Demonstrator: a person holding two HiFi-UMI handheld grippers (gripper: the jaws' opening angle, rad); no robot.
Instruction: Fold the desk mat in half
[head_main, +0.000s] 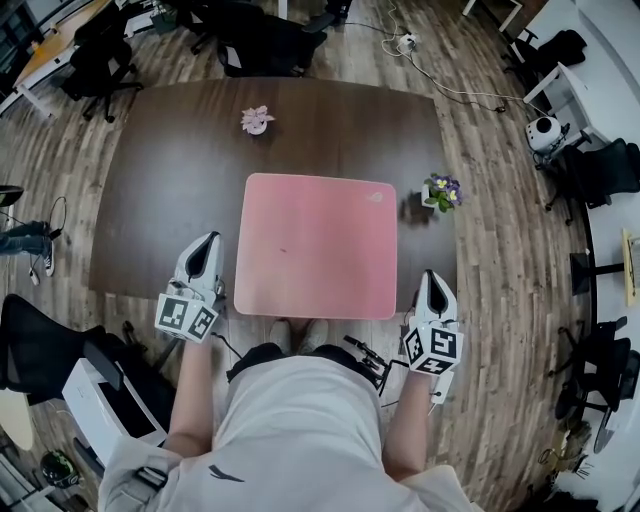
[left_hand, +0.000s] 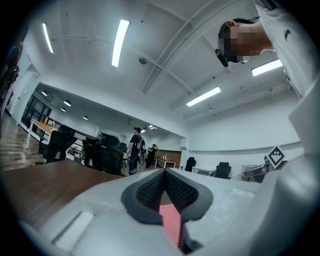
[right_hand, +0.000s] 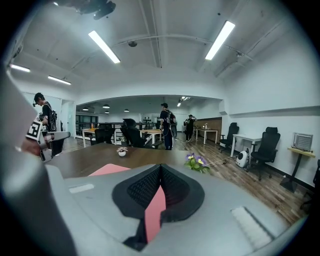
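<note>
Head view: steeply down; gripper views: low, forward; all share desk mat (head_main: 315, 245).

A pink rectangular desk mat (head_main: 315, 245) with rounded corners lies flat and unfolded on the dark brown table (head_main: 170, 170), roughly centred across its width, its near edge reaching the table's front edge.

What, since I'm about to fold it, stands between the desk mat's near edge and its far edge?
Nothing visible. The desk mat lies bare on the table; the pink-flowered pot stands beyond its far edge, the purple-flowered pot off its right side, neither touching it.
</note>
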